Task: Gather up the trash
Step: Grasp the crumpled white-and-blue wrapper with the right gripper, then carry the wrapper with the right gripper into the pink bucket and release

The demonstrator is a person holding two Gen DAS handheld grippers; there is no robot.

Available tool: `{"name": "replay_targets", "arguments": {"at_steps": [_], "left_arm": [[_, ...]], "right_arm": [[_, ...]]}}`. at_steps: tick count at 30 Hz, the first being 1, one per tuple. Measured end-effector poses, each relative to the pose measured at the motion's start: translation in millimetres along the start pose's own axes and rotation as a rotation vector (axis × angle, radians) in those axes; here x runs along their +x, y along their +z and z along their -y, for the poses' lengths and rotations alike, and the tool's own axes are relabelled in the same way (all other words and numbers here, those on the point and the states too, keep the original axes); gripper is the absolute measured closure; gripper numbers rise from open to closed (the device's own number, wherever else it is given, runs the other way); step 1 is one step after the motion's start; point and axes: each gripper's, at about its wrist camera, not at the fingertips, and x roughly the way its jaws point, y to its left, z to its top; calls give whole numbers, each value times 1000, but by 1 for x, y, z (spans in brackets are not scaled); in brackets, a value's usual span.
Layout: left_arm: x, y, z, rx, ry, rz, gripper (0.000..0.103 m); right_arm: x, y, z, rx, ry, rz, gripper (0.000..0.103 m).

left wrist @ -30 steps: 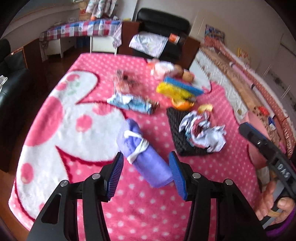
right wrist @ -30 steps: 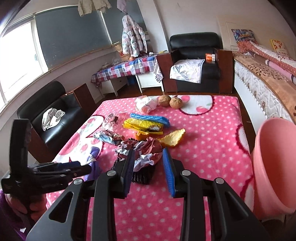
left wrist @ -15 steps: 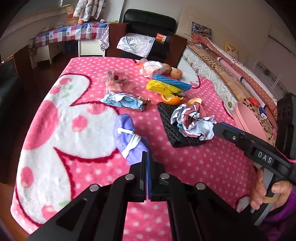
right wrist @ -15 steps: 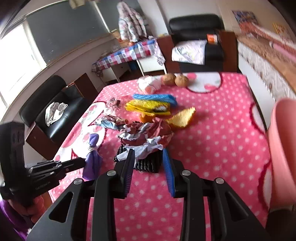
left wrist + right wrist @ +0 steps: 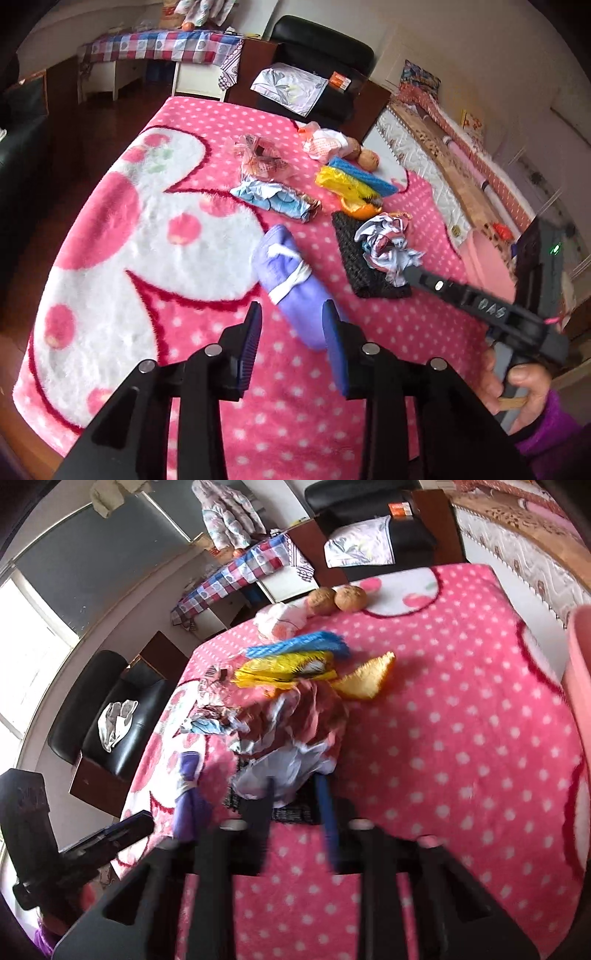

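A purple roll tied with a white band [image 5: 291,273] lies on the pink dotted blanket [image 5: 155,236]. My left gripper [image 5: 291,325] is opening, and the roll's near end sits between the blue pads. It rests against the right pad and stays clear of the left one. On a black woven mat [image 5: 354,254] lies a crumpled white and brown wrapper [image 5: 388,243]. My right gripper [image 5: 294,786] is closing on that wrapper's [image 5: 291,746] near edge, which fills the gap between the fingertips. This view is blurred. In the left wrist view the right gripper [image 5: 412,273] touches the wrapper from the right.
Further back lie a light blue wrapper [image 5: 277,199], a clear wrapper [image 5: 258,158], yellow [image 5: 340,182] and blue [image 5: 365,173] wrappers, orange peel [image 5: 360,210], a white bag [image 5: 325,142] and two brown balls [image 5: 336,598]. A pink bin [image 5: 580,686] stands at the blanket's right edge.
The left jaws, wide and then shut just short of the purple roll, have opened around its near end. The right gripper has dropped onto the crumpled wrapper, rolled, and its jaws have narrowed.
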Motion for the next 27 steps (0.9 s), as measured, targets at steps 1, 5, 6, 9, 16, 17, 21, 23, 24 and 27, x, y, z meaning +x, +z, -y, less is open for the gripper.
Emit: {"name": "replay_targets", "arguments": {"at_steps": [1,5,6,9,16,17,21,23,24,27], "left_arm": [[0,1,1,-4,0,0,68],[10,7,9,-32,-19,-38,58],[13,7,12,-42,-24,-53,57],[25,8,19,-72,2,-94,55],[36,3,30,-46,130,-127,55],[36,2,28,-53,141,-127,55],[31,0,22,-69,117,-120,69],[28,-1,27,-36,119,-116,80],[27,-1,28,-28,122,-113,84],[23,0,29,-19,126,-102,90]], "right_arm": [[-1,0,2,3,-2,2,93],[-11,1,6,-8,-4,40,98],[-15,1,6,-17,-7,55,99],[-24,1,7,-35,-18,87,99],[-40,1,8,-75,-31,144,99],[-43,0,10,-79,-31,150,99],[-49,0,13,-84,-24,169,99],[-52,0,15,-83,-18,176,99],[-53,-1,15,-83,-15,181,99],[-59,-1,15,-85,-11,195,99]]}}
